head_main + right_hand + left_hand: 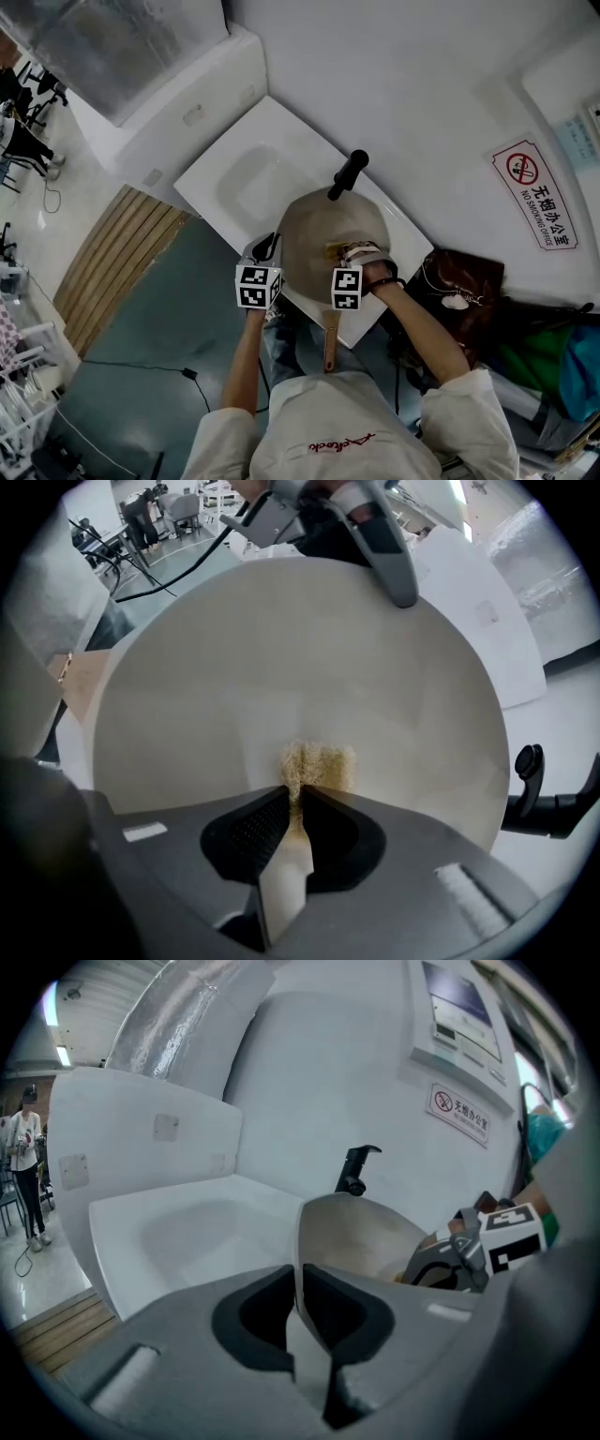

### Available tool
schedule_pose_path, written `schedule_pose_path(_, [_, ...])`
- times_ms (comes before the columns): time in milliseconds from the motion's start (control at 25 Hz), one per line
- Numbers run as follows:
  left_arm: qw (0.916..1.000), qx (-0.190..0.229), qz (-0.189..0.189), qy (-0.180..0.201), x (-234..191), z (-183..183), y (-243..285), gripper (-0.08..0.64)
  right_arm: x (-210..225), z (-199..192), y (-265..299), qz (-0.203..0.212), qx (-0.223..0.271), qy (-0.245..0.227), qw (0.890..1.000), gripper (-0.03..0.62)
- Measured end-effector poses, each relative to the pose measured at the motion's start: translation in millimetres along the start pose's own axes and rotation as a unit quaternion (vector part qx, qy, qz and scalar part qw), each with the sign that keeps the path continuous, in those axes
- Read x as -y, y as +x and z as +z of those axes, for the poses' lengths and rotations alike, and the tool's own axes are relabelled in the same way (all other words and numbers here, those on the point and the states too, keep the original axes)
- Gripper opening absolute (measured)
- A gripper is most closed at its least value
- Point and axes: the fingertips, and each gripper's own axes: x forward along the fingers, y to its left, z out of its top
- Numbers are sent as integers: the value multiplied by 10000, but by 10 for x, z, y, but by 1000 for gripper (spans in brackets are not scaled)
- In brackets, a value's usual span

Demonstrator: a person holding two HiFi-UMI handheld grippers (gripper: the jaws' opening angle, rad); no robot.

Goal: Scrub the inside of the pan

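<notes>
Both forearms [424,330] reach forward. The left gripper [298,1283] pinches the pan [364,1232] rim. The right gripper [298,803] clamps, seemingly, a brush [317,764] touching the pan's inside.

We see a white wall [422,84] filling the upper right of the head view, with a no-smoking sign [536,192] near the right edge. A foil-wrapped duct [112,42] sits upper left. At lower left, grey-green floor [150,347] meets wooden slats [117,258]. A white tabletop [234,178] stands centre.
</notes>
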Motion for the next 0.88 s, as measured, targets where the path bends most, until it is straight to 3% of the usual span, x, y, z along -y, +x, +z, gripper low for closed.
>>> schedule_pose_path(440, [10000, -3, 8, 9, -3, 1, -7, 31, -434, 81, -27, 466, -8, -448, 9979, 54])
schedule_pose_path(880, [10000, -1, 11, -9, 1, 3, -4, 31, -389, 88, -71, 465, 72, -373, 9982, 54])
